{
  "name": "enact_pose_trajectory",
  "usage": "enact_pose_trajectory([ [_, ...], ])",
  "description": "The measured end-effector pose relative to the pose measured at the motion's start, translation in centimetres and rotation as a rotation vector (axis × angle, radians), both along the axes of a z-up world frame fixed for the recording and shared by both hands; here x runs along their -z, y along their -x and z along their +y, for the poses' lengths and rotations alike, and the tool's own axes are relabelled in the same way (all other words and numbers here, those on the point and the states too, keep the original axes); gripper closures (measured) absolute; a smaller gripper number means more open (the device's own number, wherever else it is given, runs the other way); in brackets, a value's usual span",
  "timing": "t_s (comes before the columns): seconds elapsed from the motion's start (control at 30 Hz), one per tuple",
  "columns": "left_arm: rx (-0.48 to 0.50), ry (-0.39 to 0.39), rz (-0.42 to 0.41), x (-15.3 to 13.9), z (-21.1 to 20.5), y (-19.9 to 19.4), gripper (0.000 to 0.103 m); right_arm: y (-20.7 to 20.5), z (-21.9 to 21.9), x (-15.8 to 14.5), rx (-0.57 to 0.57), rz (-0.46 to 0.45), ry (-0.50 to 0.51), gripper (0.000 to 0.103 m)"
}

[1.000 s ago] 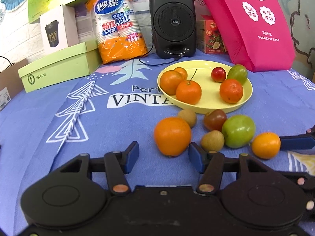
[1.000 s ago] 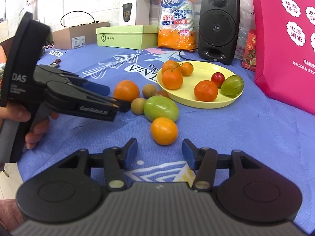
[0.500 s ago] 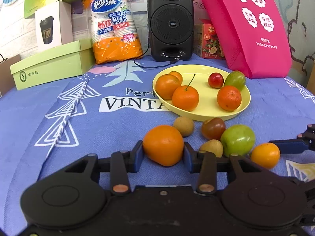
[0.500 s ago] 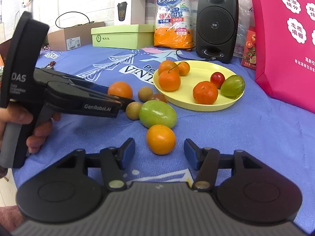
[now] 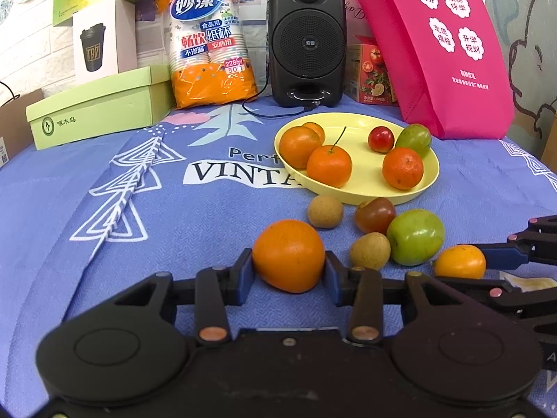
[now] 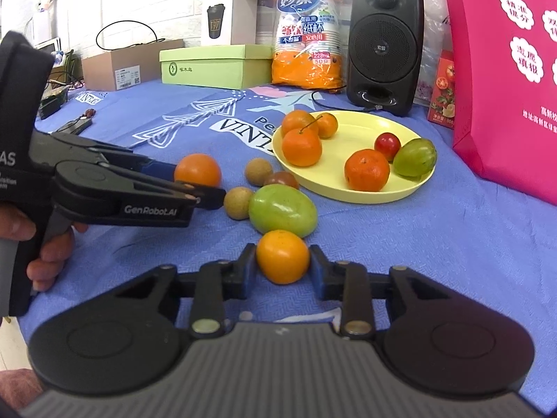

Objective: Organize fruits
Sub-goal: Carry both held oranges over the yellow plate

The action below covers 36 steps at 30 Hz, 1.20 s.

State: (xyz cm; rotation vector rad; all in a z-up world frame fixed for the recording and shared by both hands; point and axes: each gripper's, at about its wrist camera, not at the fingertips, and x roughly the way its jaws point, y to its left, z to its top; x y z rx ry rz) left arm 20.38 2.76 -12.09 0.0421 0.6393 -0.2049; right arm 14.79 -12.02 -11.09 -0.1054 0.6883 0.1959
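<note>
My left gripper (image 5: 288, 267) has its pads against both sides of a large orange (image 5: 288, 254) that rests on the blue cloth. My right gripper (image 6: 282, 268) has its pads on both sides of a small orange (image 6: 282, 256), also on the cloth. The left gripper (image 6: 205, 188) shows in the right wrist view too. A yellow plate (image 5: 362, 181) behind holds several oranges, a red fruit (image 5: 381, 139) and a green fruit (image 5: 414, 141). A green apple (image 5: 416, 237), a dark tomato (image 5: 375, 214) and two brown longans (image 5: 325, 211) lie loose in front of the plate.
A black speaker (image 5: 307, 40) with a cable, an orange pack of paper cups (image 5: 210, 41), a green box (image 5: 94, 104) and a pink bag (image 5: 442, 48) line the back of the table. A cardboard box (image 6: 128, 64) stands far left.
Both grippers moved forward and closed in: the left around the large orange, the right around the small orange. The fruits on the cloth have not moved.
</note>
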Motion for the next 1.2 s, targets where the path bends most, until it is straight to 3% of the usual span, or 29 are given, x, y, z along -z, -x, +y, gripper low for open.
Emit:
enact_pose_trajectory([
  [0.67, 0.009, 0.083, -0.016, -2.3, 1.4, 4.5, 0.063, 4.2, -1.0, -1.9, 0.034, -0.031, -0.029, 0.072],
  [1.2, 0.050, 0.051, -0.013, -4.0, -0.4, 1.9, 0.063, 3.3, -2.2, -4.0, 0.046, -0.077, -0.005, 0.072],
])
